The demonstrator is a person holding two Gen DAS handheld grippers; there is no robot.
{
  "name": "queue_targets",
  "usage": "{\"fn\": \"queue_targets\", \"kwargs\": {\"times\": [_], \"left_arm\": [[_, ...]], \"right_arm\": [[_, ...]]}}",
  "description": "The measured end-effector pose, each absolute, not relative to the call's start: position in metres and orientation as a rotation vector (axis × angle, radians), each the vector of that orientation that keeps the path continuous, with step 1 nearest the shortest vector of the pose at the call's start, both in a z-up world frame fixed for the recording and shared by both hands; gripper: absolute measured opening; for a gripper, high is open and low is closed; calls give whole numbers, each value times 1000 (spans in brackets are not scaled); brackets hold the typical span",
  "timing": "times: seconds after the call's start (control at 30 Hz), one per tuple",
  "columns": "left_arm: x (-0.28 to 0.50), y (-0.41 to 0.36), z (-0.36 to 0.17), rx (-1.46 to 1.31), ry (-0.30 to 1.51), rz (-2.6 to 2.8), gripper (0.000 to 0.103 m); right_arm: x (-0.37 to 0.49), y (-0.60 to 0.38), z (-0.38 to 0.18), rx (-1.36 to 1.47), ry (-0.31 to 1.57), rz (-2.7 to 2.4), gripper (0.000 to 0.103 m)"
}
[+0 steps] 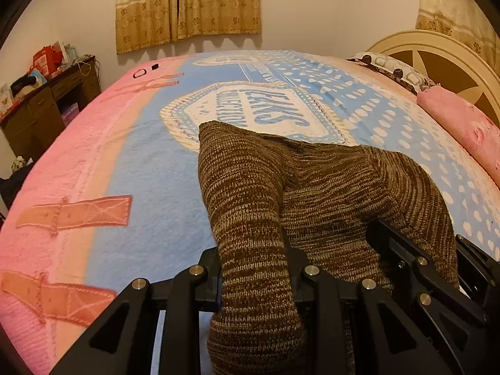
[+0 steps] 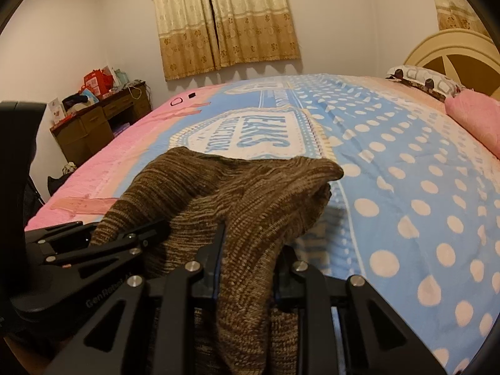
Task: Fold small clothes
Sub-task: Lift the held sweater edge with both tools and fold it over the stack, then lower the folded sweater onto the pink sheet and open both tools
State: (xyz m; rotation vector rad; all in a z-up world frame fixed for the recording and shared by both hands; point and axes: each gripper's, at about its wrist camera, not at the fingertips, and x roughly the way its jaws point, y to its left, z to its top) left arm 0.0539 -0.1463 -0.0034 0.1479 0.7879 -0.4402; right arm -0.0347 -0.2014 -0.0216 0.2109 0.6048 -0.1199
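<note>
A brown knitted garment (image 1: pixel 312 181) lies bunched on the blue and pink bedspread (image 1: pixel 150 168). My left gripper (image 1: pixel 254 275) is shut on a fold of it at the near edge, the cloth hanging down between the fingers. My right gripper (image 1: pixel 415 259) shows at the right of the left wrist view, gripping the same garment. In the right wrist view the garment (image 2: pixel 237 187) rises in a ridge and my right gripper (image 2: pixel 248 268) is shut on its near fold. My left gripper (image 2: pixel 125 237) reaches in from the left there, its tips in the cloth.
The bedspread (image 2: pixel 406 172) covers the whole bed. A pink pillow (image 1: pixel 462 128) and a patterned pillow (image 1: pixel 393 68) lie by the cream headboard (image 1: pixel 437 53) at the right. A cluttered wooden desk (image 1: pixel 47 106) stands beyond the bed's left side, under curtains (image 1: pixel 187 6).
</note>
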Motion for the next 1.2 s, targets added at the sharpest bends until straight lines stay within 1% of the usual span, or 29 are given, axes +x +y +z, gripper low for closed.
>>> {"fn": "queue_targets", "kwargs": {"times": [0.7, 1.2], "left_arm": [[12, -62, 34, 89, 732, -369, 28], [0, 4, 44, 24, 710, -297, 28]], "right_arm": [[-63, -126, 16, 162, 527, -32, 25], [-61, -66, 30, 72, 503, 44, 25]]}}
